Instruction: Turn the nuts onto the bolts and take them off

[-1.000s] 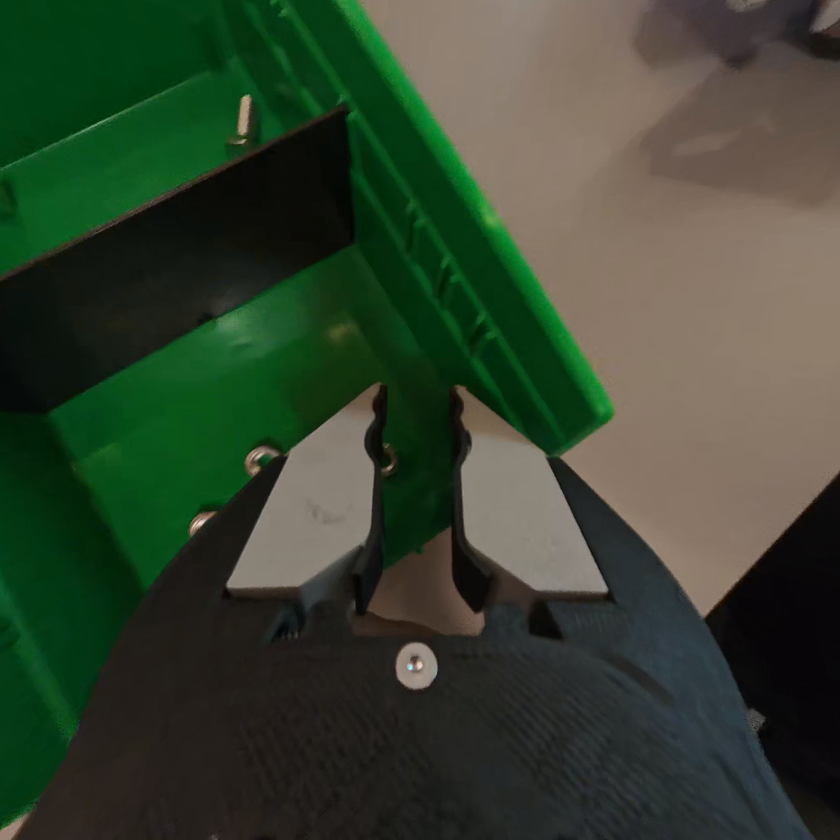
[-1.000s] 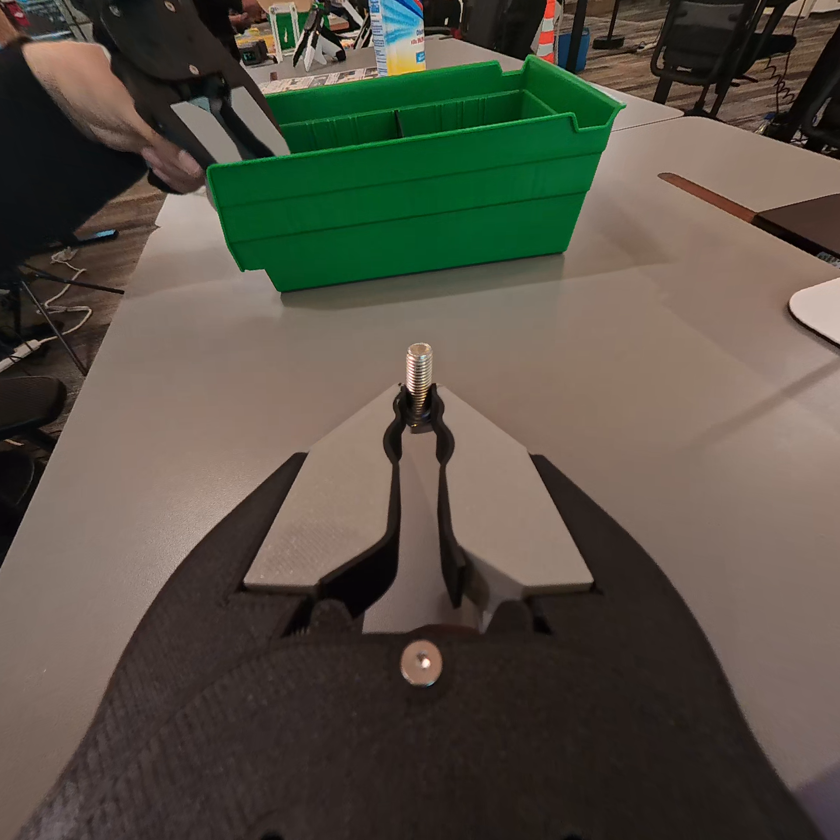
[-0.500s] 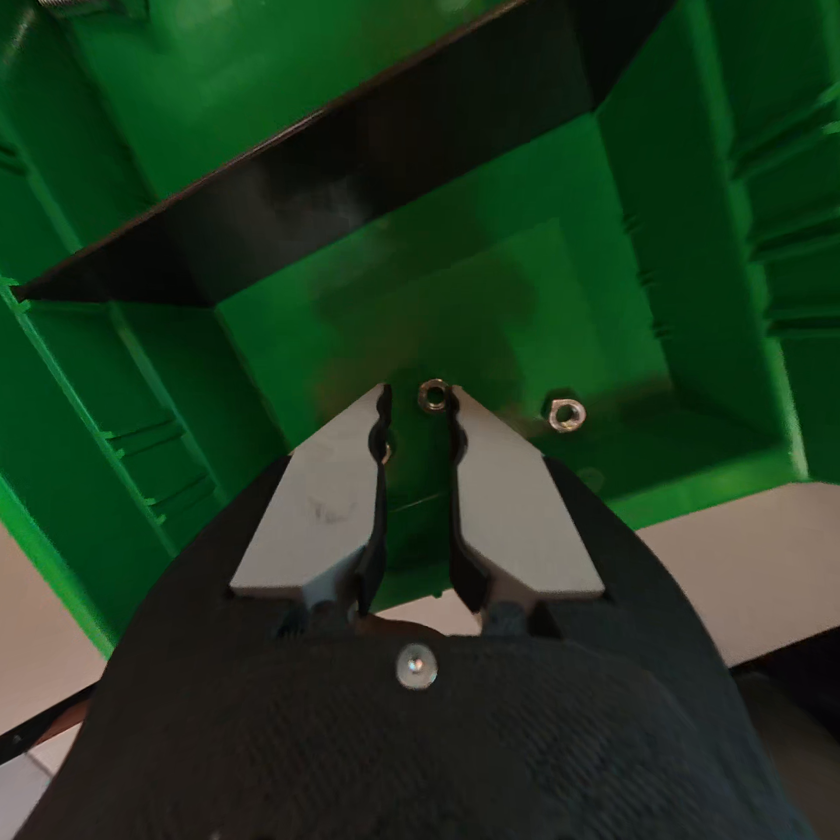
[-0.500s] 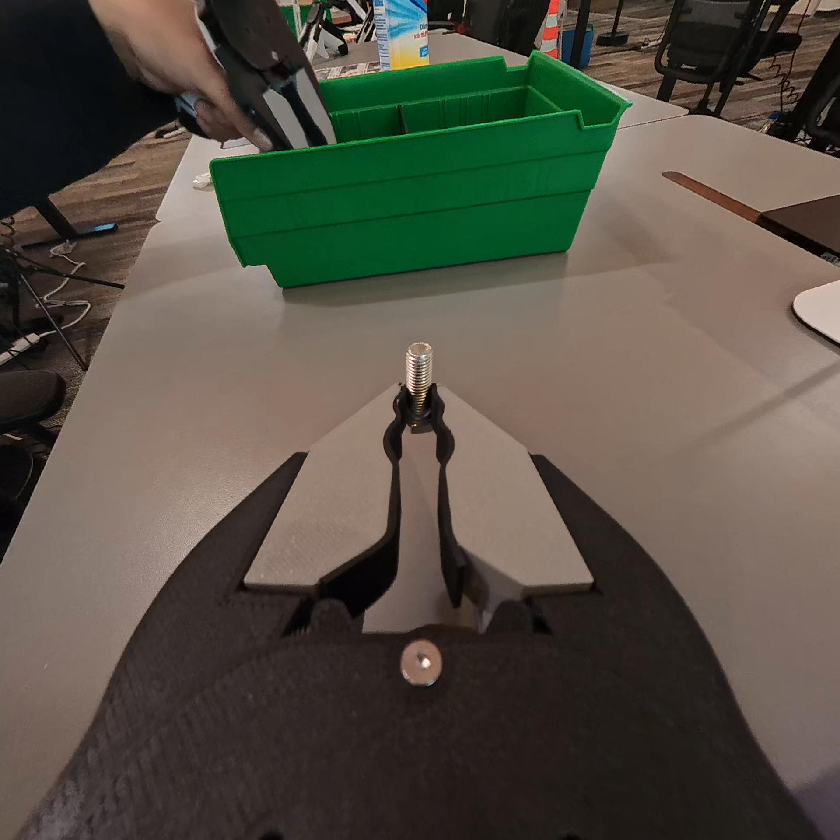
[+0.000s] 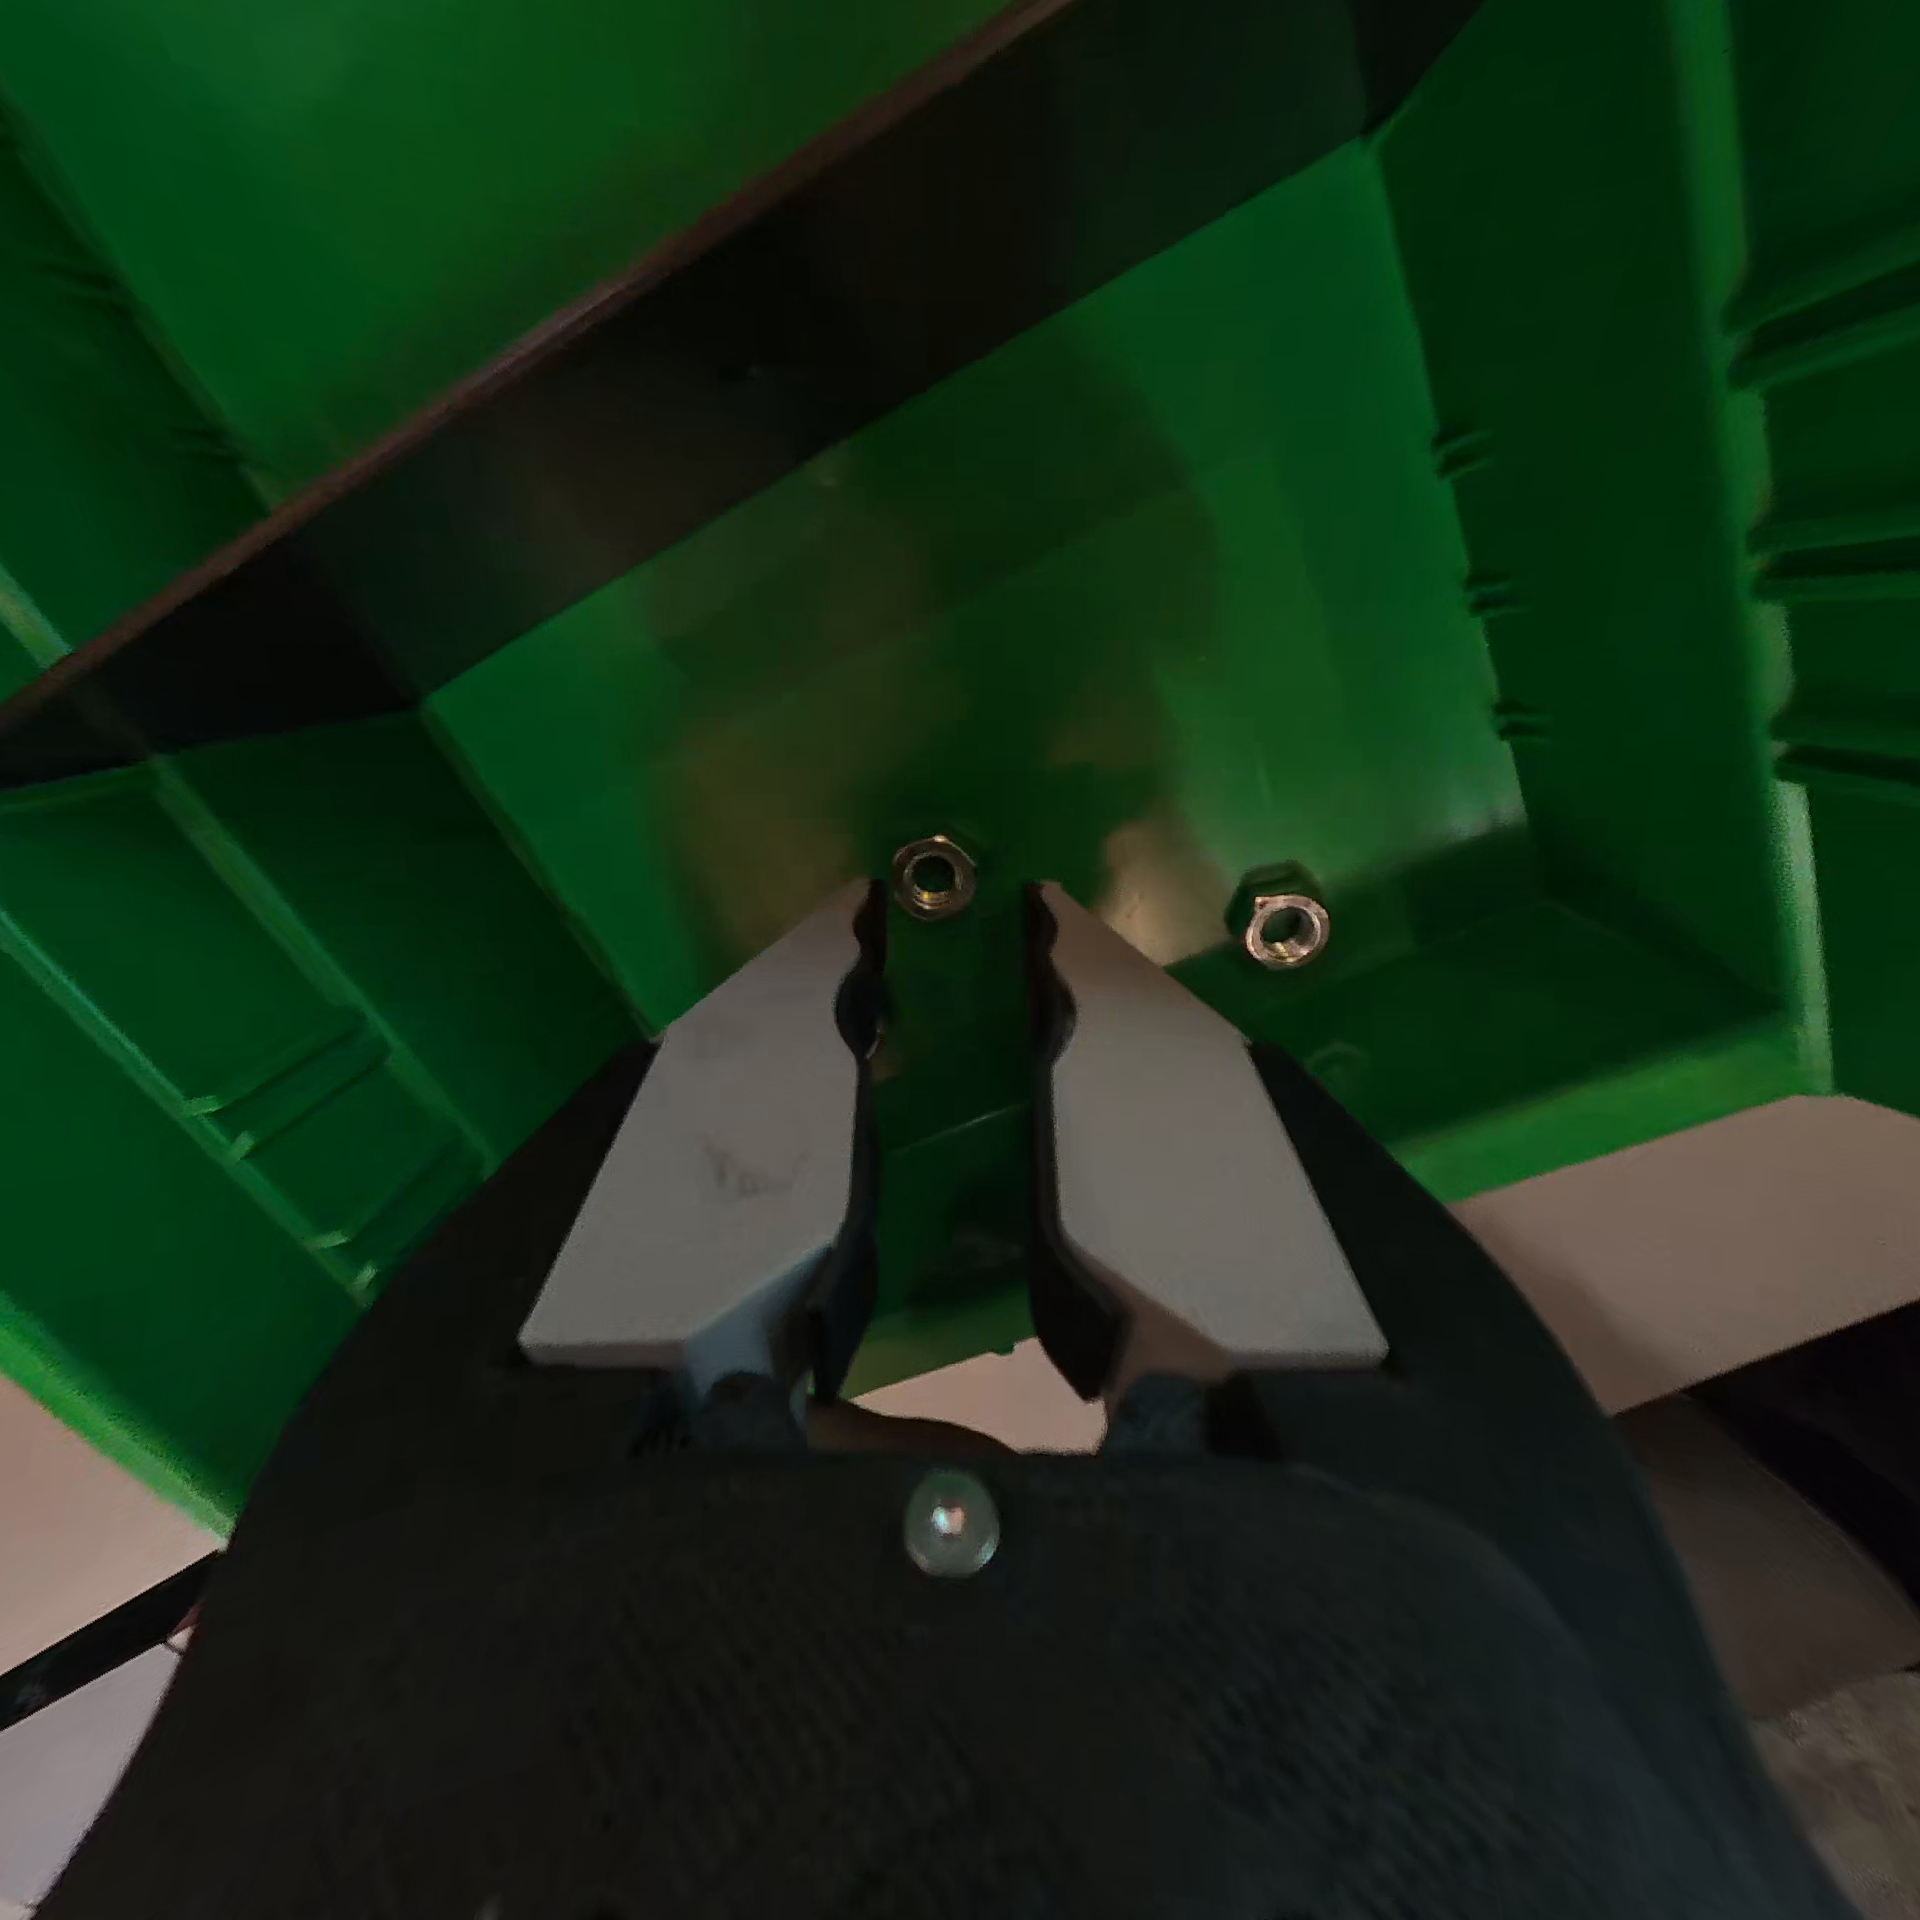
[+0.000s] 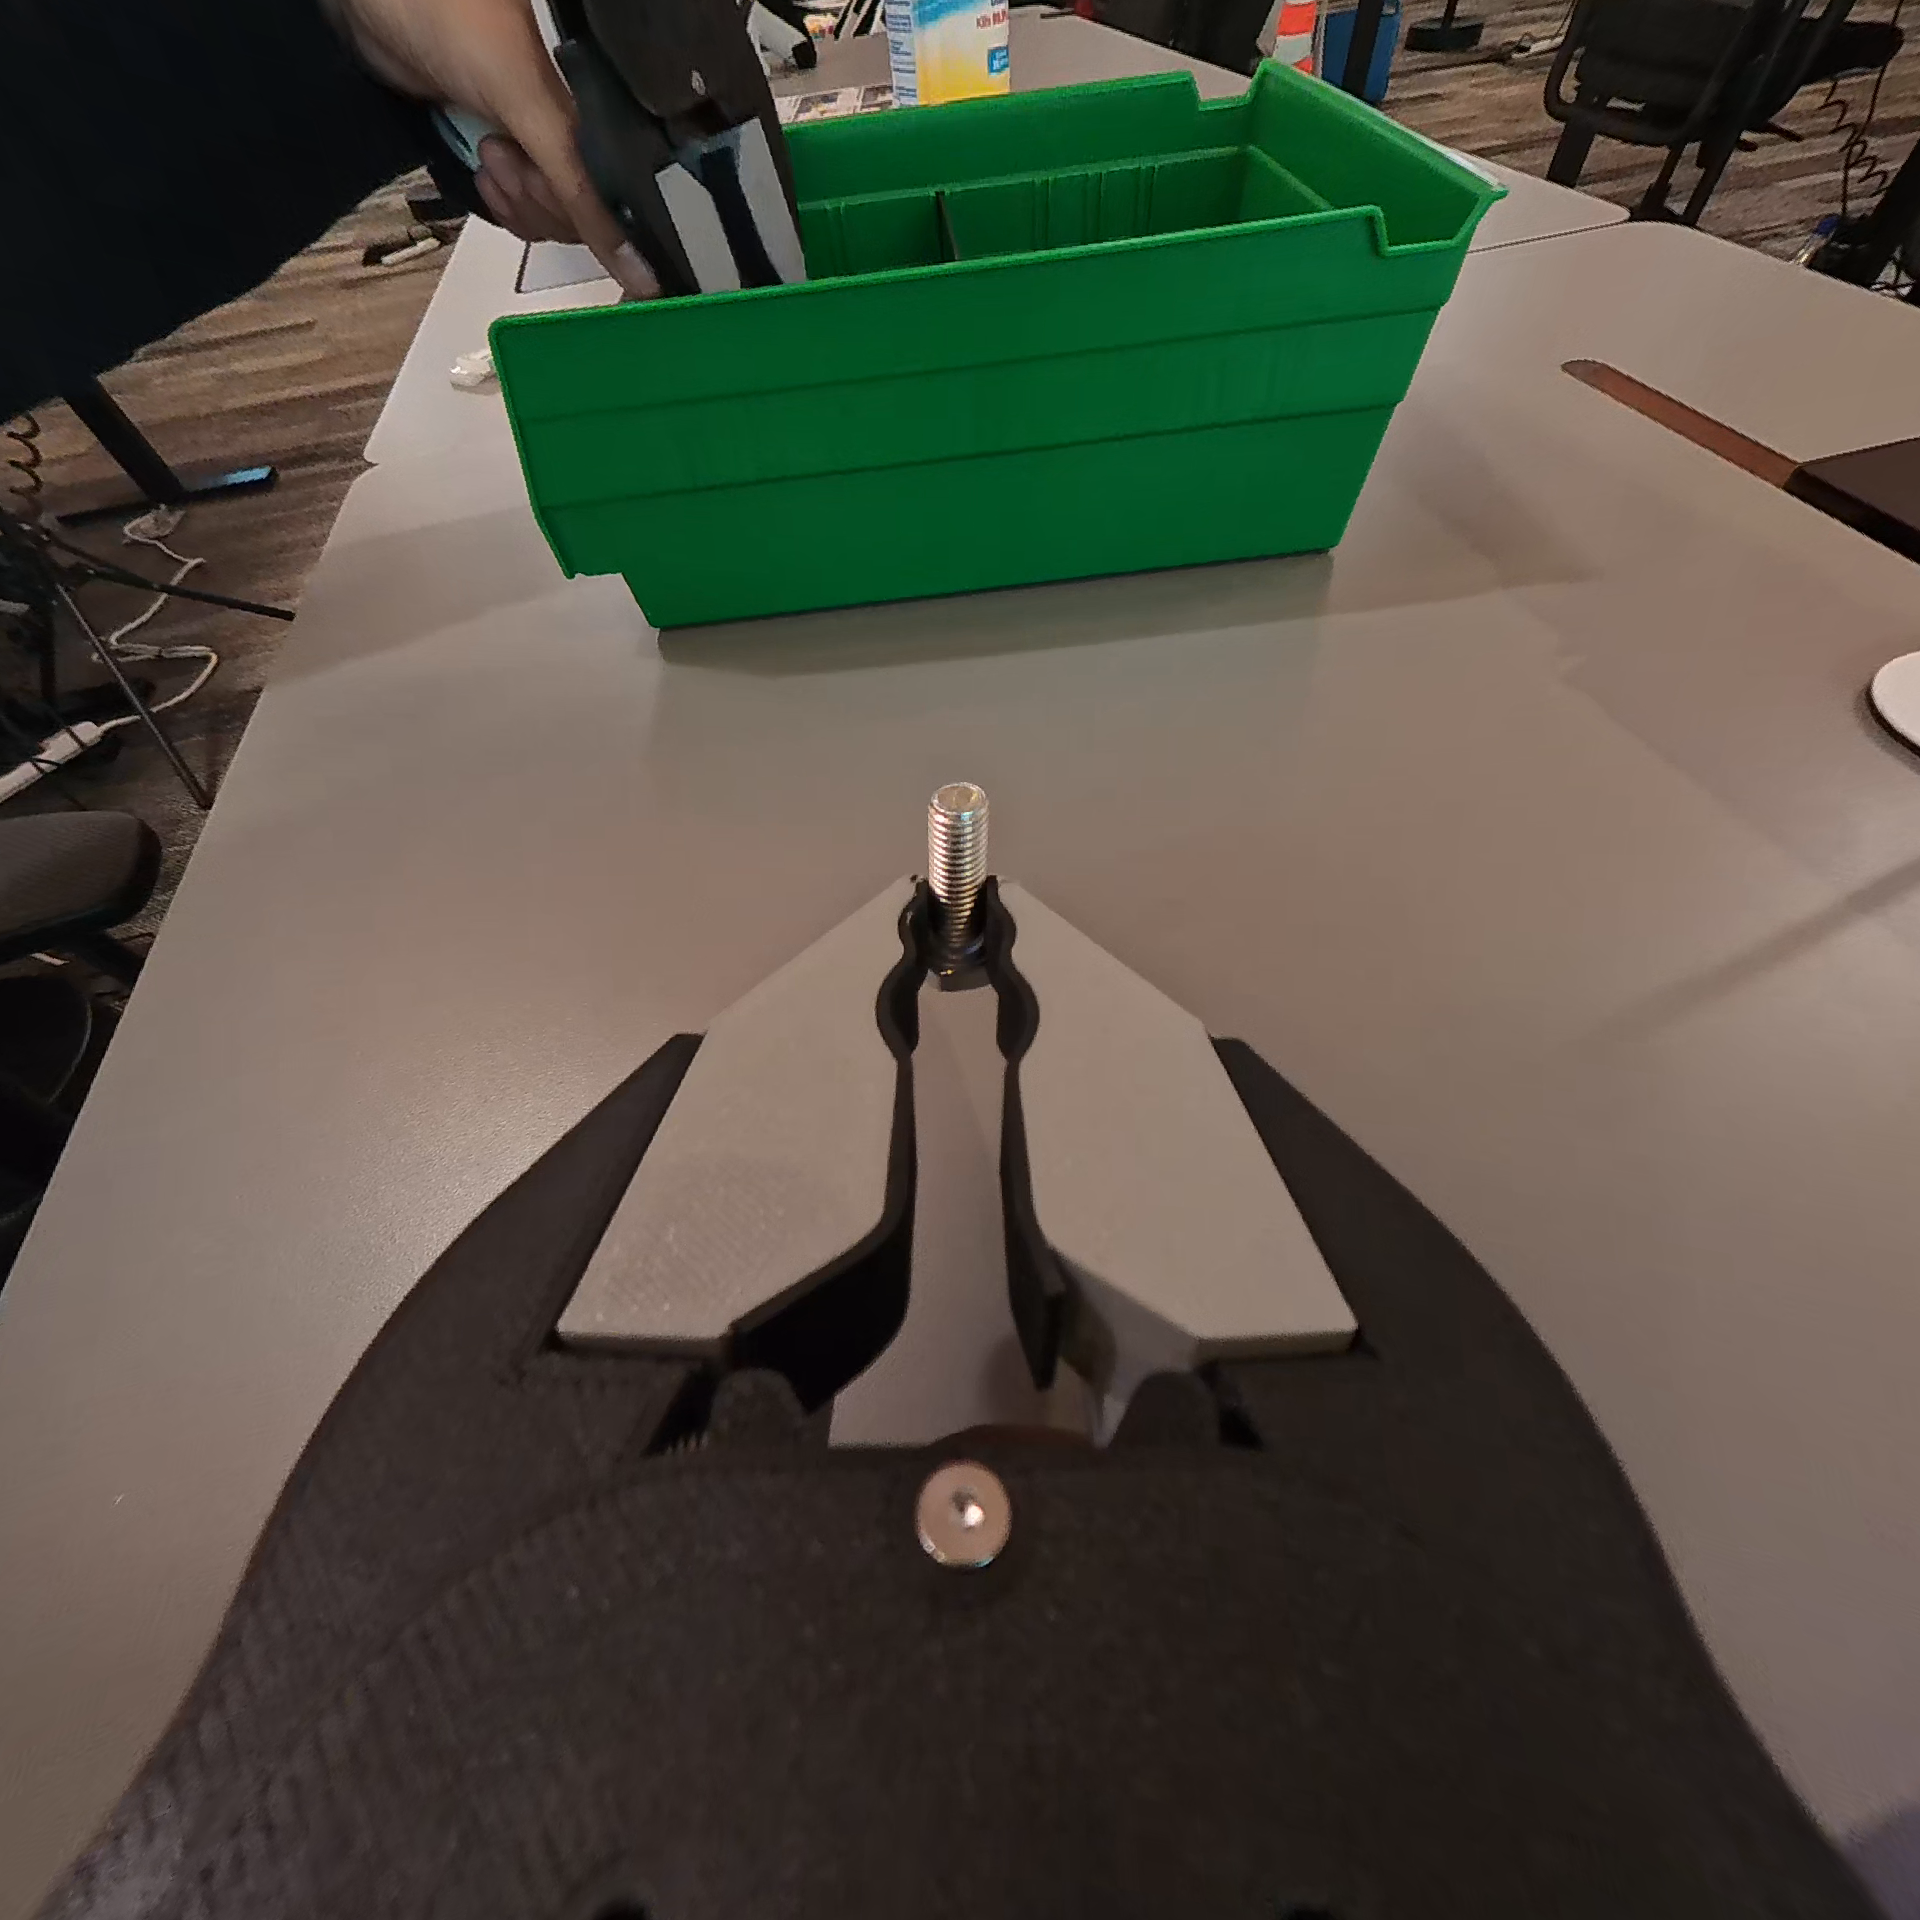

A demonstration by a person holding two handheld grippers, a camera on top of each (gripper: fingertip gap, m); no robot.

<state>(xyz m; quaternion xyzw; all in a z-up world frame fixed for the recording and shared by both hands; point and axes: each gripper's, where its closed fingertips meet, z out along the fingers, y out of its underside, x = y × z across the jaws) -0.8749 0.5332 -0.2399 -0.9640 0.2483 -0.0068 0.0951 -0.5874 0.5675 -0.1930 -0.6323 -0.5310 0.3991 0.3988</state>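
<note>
Two hex nuts in bin (image 5: 1558, 416): left gripper (image 5: 953, 902), jaws parted, is now closing in on nearer nut (image 5: 934, 878); right gripper (image 6: 957, 902) is clamping bolt (image 6: 956, 854).

Left wrist view: sits behind the left tongs (image 5: 954, 894), aimed steeply down into the green bin (image 5: 1621, 582), very close, its floor just past the tips. Right wrist view: behind the right tongs (image 6: 956, 914), low over the desk (image 6: 1455, 831), facing forward and slightly down, bin (image 6: 966, 436) well ahead of the tips. Shared: the bin and the left tongs (image 6: 727, 218), seen far ahead-left dipping into the bin's left end.
</note>
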